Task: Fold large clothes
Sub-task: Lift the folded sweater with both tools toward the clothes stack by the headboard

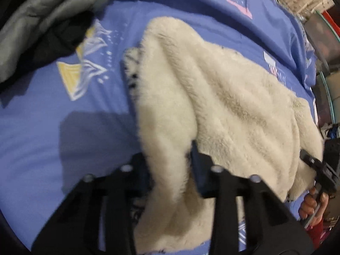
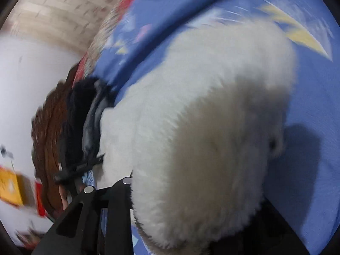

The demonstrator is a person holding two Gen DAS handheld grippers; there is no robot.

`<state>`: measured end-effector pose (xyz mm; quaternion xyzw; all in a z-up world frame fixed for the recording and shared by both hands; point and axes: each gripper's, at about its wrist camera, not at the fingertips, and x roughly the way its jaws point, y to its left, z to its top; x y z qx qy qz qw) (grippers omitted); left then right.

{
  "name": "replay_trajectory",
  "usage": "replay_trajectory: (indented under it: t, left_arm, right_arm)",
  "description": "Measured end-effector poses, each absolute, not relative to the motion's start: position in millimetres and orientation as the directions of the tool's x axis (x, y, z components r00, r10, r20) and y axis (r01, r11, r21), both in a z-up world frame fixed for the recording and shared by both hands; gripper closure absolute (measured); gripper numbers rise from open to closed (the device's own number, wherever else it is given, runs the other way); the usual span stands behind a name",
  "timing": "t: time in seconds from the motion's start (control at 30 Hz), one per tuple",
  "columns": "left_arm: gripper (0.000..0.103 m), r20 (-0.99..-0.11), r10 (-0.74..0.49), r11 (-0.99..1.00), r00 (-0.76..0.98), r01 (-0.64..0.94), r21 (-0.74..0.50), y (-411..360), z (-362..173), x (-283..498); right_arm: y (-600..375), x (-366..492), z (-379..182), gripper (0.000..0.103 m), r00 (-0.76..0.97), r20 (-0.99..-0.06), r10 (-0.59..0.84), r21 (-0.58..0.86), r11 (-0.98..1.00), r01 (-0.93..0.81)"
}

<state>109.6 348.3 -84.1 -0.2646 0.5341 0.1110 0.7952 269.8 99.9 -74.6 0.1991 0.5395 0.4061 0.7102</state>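
A cream fleece garment [image 1: 216, 97] lies on the blue patterned bedsheet [image 1: 42, 131]. My left gripper [image 1: 170, 159] is shut on a thick fold at the garment's near edge and lifts it slightly. In the left wrist view my right gripper [image 1: 314, 167] grips the garment's right near corner, with a hand behind it. In the right wrist view the fleece [image 2: 201, 127] drapes over my right gripper [image 2: 170, 182] and hides the right finger; only the left finger [image 2: 119, 191] shows. The other gripper [image 2: 78, 167] shows at the left edge of the fleece.
A grey and black jacket [image 1: 46, 27] lies on the bed at the upper left. Cluttered shelves [image 1: 325, 48] stand past the bed's right edge. A white wall [image 2: 31, 89] and a brown item [image 2: 48, 133] show in the blurred right wrist view.
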Motion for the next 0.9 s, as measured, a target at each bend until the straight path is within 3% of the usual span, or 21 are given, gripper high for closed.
replay_trajectory:
  t: [0.07,0.17,0.4,0.63,0.9]
  left_arm:
    - [0.097,-0.869,-0.183,0.805,0.459,-0.438,-0.401,356.7,-67.8,100.3]
    - [0.097,-0.788,-0.287,0.756,0.545,-0.376,-0.536,363.6,-36.4,74.9]
    - [0.097,-0.663,-0.254,0.76,0.704,-0.279,-0.587,389.1,42.1,2.3]
    - [0.097,-0.522,-0.113,0.762,0.846,-0.263,-0.591,465.6,141.4,-76.6]
    - [0.097,-0.39,0.218,0.794,0.895,-0.395,-0.463,563.4,278.7,-152.5]
  right_arm:
    - [123.5,254.9,-37.6,0.05,0.097,-0.588,0.803,0.696,0.564,-0.446]
    - [152.8,235.6,9.4,0.05,0.09,-0.552,0.829,0.675,0.507,-0.536]
    - [233.6,179.2,125.3,0.051,0.032,-0.453,0.891,0.611,0.337,-0.717]
    - [347.9,145.8,206.3,0.051,-0.042,-0.433,0.901,0.518,0.21,-0.829]
    - [511.1,150.2,316.6,0.051,-0.13,-0.3,0.945,0.461,0.025,-0.887]
